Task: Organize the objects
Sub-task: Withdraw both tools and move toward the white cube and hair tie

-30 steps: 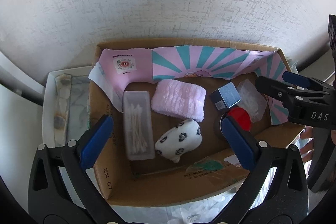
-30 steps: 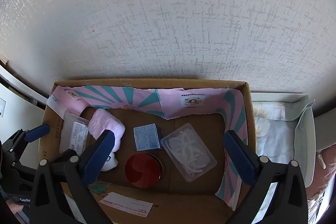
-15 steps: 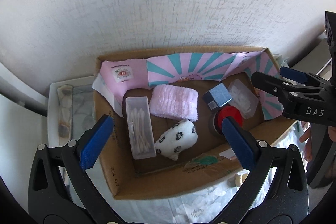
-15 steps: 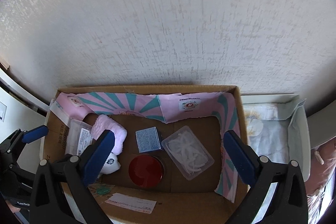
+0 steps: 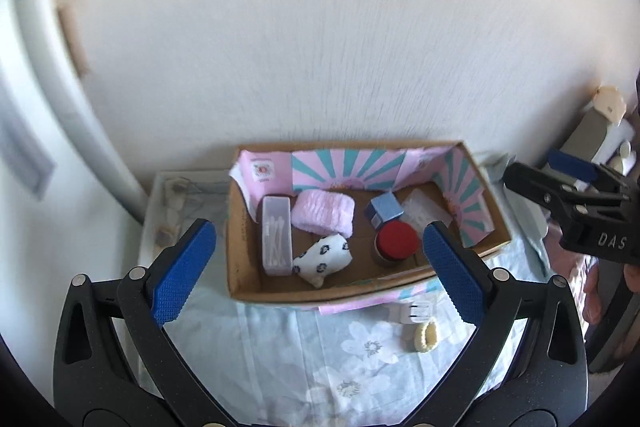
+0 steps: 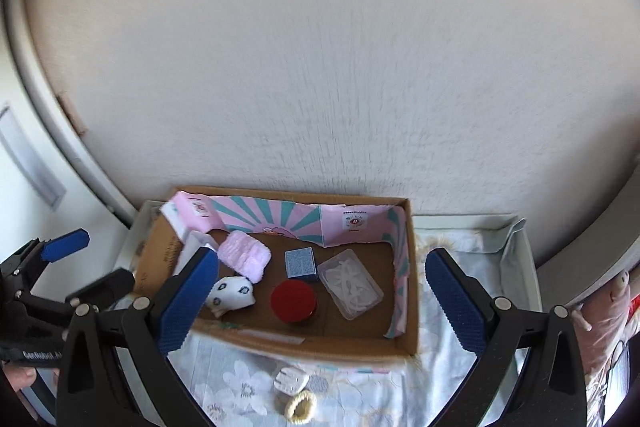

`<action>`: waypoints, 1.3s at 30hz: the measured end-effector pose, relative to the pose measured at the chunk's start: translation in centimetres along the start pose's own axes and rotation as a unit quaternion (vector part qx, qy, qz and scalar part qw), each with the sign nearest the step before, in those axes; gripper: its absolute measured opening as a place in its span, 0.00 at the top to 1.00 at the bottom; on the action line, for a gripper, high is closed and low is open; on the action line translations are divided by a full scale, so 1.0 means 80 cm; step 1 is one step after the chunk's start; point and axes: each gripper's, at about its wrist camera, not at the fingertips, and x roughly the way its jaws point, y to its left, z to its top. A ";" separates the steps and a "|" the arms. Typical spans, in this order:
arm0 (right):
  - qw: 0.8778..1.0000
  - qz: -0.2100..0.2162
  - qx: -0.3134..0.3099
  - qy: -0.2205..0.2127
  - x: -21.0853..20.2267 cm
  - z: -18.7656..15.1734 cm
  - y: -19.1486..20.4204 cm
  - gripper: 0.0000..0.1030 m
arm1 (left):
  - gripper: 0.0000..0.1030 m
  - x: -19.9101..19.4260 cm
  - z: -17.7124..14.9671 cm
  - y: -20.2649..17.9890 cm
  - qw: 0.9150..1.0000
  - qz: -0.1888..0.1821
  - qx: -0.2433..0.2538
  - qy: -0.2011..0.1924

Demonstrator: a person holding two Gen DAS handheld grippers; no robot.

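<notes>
**Open box of small things in front of two empty grippers**

White textured wall (image 6: 320, 67) fills the background, and below it a cloth with pale flowers (image 5: 360, 347) covers the surface. On this cloth stands a cardboard box (image 5: 244, 227), lined inside with pink and teal paper.

Left gripper (image 5: 316, 267) is spread wide and holds nothing; the box lies ahead of it, between its blue pads (image 5: 182, 271). Ahead of its left pad, inside the box, is a clear case of cotton swabs (image 5: 276, 235). Just beside the case are a pink fluffy cloth (image 5: 324, 213) and a white sock with dark spots (image 5: 322, 259). Nearer its right pad are a jar with a red lid (image 5: 397, 239), a small blue box (image 5: 385, 209) and a clear plastic case (image 5: 424, 213).

Right gripper (image 6: 320, 303) is also wide apart and empty, and the box is ahead of it too. Between the box and this gripper, on the cloth, lie a white hair clip (image 6: 291, 381) and a cream hair tie (image 6: 300, 405), touching each other.
</notes>
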 end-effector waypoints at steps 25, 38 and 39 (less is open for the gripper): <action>0.991 0.045 -0.102 -0.069 -0.122 -0.112 -0.019 0.00 | 0.00 -0.126 -0.112 -0.040 0.998 0.030 -0.039 -0.048; 0.995 0.015 -0.080 -0.057 -0.129 -0.142 -0.019 0.00 | 0.00 -0.118 -0.111 -0.046 0.999 -0.023 -0.012 -0.025; 0.995 0.010 -0.076 -0.057 -0.129 -0.143 -0.017 0.00 | 0.00 -0.115 -0.107 -0.045 0.999 -0.030 -0.007 -0.022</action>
